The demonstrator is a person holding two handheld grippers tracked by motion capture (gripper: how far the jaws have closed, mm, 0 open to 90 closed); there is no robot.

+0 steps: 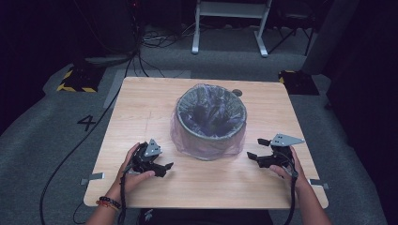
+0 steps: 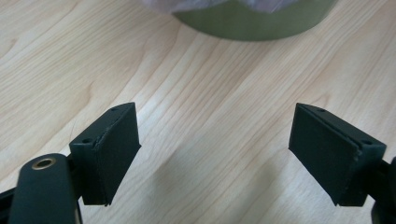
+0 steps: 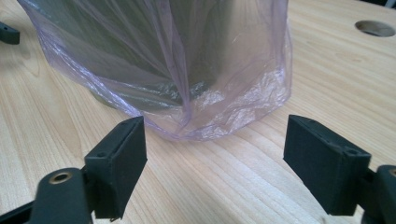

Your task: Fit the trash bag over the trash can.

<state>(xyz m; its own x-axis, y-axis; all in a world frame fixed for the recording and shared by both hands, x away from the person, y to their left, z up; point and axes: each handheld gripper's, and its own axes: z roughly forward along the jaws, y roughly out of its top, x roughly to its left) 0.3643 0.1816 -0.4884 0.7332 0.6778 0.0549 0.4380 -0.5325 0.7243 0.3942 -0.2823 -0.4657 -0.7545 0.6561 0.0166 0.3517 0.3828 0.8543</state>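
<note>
A grey-green waste bin (image 1: pixel 211 136) stands in the middle of the wooden table (image 1: pixel 141 108). A thin purple see-through bag (image 1: pixel 180 133) lines it and hangs over its rim down to the tabletop. My left gripper (image 1: pixel 165 167) lies low on the table to the bin's front left, open, with bare wood between its jaws (image 2: pixel 215 133). The bin's base (image 2: pixel 252 23) is just ahead of it. My right gripper (image 1: pixel 256 150) is held to the bin's front right, open with nothing between its fingers (image 3: pixel 215 135), and faces the bag's crumpled lower edge (image 3: pixel 224 116).
A round hole (image 1: pixel 238 93) is cut in the table behind the bin. Both forearms come in over the near edge. Beyond the table lie grey carpet, black cables (image 1: pixel 84 140), a white stand's legs (image 1: pixel 230 28) and a yellow-and-black striped base (image 1: pixel 75 82).
</note>
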